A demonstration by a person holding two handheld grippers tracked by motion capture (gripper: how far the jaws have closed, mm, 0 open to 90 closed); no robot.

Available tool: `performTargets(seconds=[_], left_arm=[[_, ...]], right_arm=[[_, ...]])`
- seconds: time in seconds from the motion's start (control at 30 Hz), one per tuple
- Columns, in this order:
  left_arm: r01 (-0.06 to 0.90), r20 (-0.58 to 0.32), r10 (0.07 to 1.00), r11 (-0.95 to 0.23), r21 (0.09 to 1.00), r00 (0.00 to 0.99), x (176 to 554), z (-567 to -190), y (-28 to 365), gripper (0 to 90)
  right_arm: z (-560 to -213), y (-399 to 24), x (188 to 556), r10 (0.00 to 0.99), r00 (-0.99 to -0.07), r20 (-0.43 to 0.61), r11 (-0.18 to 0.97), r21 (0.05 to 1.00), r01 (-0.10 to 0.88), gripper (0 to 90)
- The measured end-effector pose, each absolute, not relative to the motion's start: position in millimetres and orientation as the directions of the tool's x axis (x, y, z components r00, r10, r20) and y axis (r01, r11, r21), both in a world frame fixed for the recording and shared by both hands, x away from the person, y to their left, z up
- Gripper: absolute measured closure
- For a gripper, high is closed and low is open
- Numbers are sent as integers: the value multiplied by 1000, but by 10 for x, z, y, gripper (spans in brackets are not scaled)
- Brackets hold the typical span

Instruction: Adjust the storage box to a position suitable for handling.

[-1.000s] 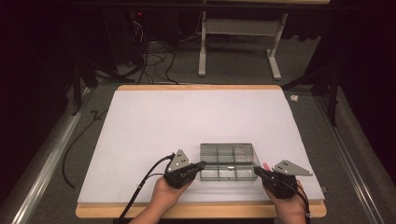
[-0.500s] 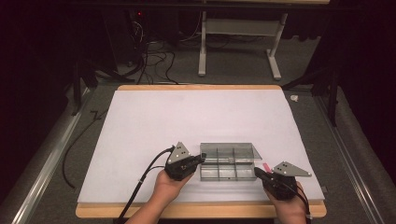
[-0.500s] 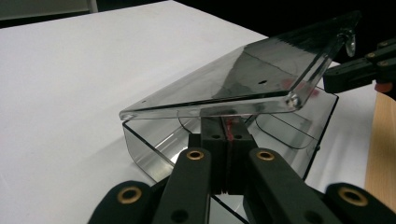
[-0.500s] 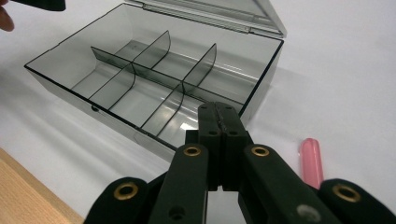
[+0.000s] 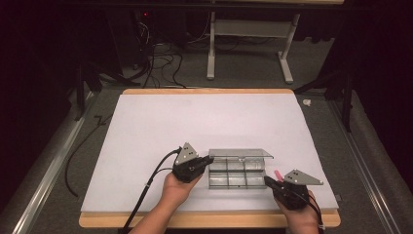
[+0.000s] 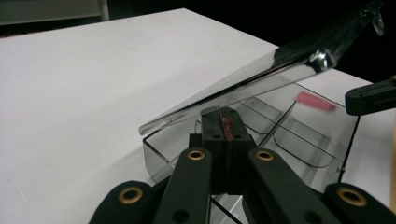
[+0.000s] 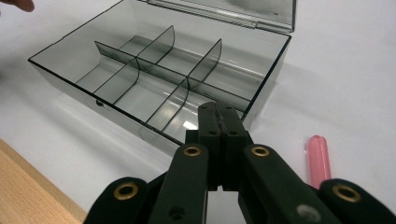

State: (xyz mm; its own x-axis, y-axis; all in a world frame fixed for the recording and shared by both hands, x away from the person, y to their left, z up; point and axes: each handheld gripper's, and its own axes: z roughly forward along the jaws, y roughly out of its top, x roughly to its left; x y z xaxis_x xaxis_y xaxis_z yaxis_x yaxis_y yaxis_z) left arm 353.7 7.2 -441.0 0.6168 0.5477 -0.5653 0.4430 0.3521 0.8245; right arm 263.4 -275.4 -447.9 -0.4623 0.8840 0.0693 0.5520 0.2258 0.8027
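Observation:
A clear grey compartment box (image 5: 236, 176) lies near the table's front edge, several empty sections showing (image 7: 154, 79). Its lid (image 5: 241, 154) is tilted up at an angle (image 6: 261, 74). My left gripper (image 5: 210, 159) is shut, its tips under the lid's left edge over the box's corner (image 6: 227, 114). A thin red streak shows in the seam between its jaws; I cannot tell what it is. My right gripper (image 5: 267, 179) is shut with nothing in it, its tips at the box's right front corner (image 7: 218, 108). A small pink tube (image 5: 277, 174) lies on the sheet beside that corner (image 7: 318, 161).
The box sits on a white sheet (image 5: 204, 122) over a wooden-edged table (image 5: 209, 220). A black cable (image 5: 146, 187) trails from my left gripper off the front edge. A table frame (image 5: 248, 34) and cables stand on the dark floor behind.
The lid lay flat on the box a second ago and is now lifted. My left gripper has moved up and away with the lid's edge. My right gripper has kept still.

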Motion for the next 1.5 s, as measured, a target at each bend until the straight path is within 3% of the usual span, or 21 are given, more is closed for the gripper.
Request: performTargets(seconds=[1.5], left_arm=[[447,-577,605,371,814,549,3931,-4563,-28,898]], right_arm=[[-4486,-2758,2633,882,-465,73,224,804,551,900]])
